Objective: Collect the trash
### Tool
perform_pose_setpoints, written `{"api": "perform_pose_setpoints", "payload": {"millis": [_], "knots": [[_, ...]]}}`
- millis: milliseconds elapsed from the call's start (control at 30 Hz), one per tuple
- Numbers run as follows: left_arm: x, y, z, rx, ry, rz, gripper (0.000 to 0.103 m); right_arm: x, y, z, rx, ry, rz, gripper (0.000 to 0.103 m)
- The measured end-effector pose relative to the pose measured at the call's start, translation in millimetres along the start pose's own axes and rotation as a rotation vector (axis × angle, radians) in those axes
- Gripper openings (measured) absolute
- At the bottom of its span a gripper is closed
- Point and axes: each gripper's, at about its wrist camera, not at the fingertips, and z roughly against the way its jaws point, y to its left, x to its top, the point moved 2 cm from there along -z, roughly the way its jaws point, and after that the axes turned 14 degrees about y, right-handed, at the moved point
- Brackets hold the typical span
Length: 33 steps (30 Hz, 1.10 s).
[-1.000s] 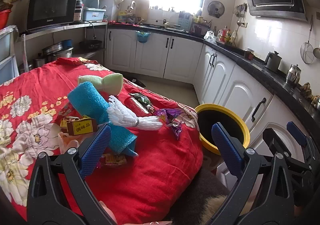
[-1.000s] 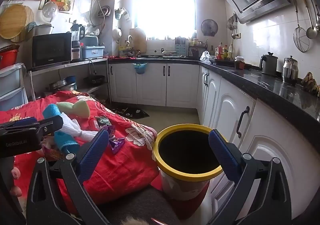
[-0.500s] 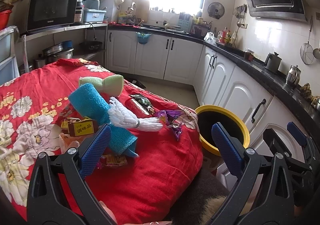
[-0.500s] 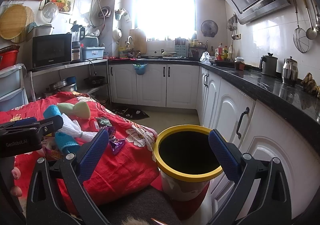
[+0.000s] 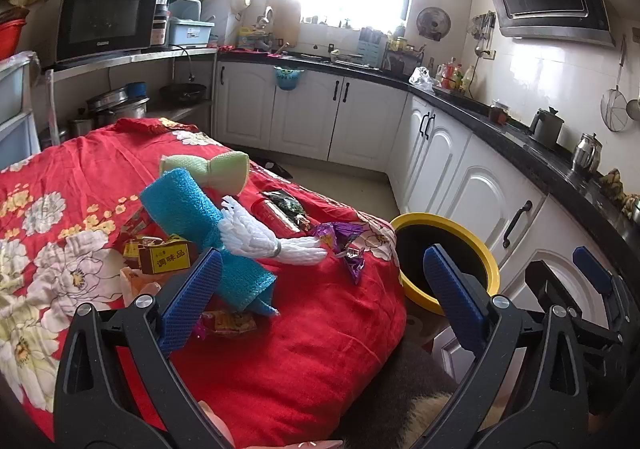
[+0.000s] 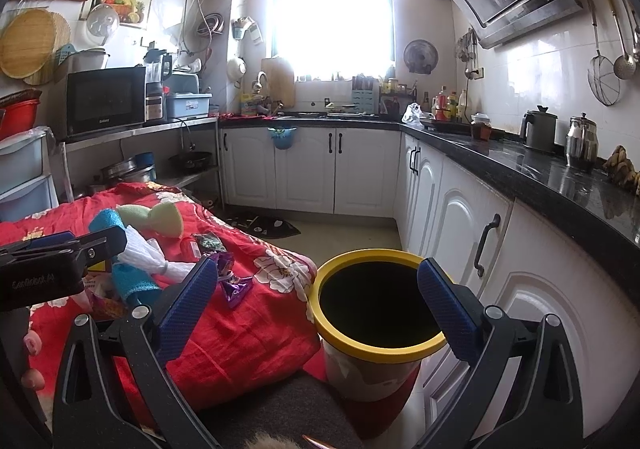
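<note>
Left gripper (image 5: 320, 289) hangs over the near edge of the red floral cloth (image 5: 312, 349), blue fingers spread wide with nothing between them. Ahead of it lies the litter: a blue mesh foam sleeve (image 5: 188, 209) lies tilted across the pile, a white foam net (image 5: 256, 237) draped against it, a pale green foam piece (image 5: 216, 171) behind. A small brown box with yellow characters (image 5: 166, 257) sits just left of the blue sleeve, a purple foil wrapper (image 5: 340, 239) near the cloth's right edge, a red tube-shaped pack (image 5: 276, 215) and a dark crumpled packet (image 5: 286, 203) beyond it. An orange-yellow wrapper (image 5: 230, 323) lies partly behind the left finger; its print is unreadable.

Right gripper (image 6: 316, 297) is wide open too, empty, hovering above the yellow-rimmed bin (image 6: 376, 345), which stands on the floor between the cloth-covered surface and the white cabinets (image 6: 460, 217). The bin's inside is black; no contents can be made out. The right finger covers part of the rim. The left gripper's body juts in at the left of the right view, hiding part of the pile, with a person's fingertips (image 6: 32, 343) at the frame edge.
</note>
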Motion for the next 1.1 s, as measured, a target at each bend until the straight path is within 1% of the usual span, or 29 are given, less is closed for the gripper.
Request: {"api": "perform_pose_setpoints", "payload": {"millis": [267,433,733,867,967,1100], "knots": [[3.1,5.6,1.0,0.005,-0.004,0.011,0.093,3.2,8.7,-0.3,0.006,0.002,0.012,0.097],[8.4,22.0,-2.5,0.018,-0.003,0.053,0.093,3.6,10.6,-3.3,0.039,0.02,0.03,0.097],[22.3,69.4,-6.5,0.068,-0.007,0.158,0.093,19.0,33.2,-33.5,0.122,0.088,0.12,0.097],[30.6,95.2,-7.3,0.087,-0.003,0.225,0.092,27.2,45.7,-48.9,0.163,0.117,0.159,0.097],[36.7,108.3,-10.4,0.101,0.009,0.249,0.092,34.2,55.5,-63.4,0.195,0.14,0.19,0.097],[48.6,123.5,-19.3,0.127,0.046,0.273,0.092,42.1,68.9,-83.7,0.239,0.173,0.217,0.097]]}}
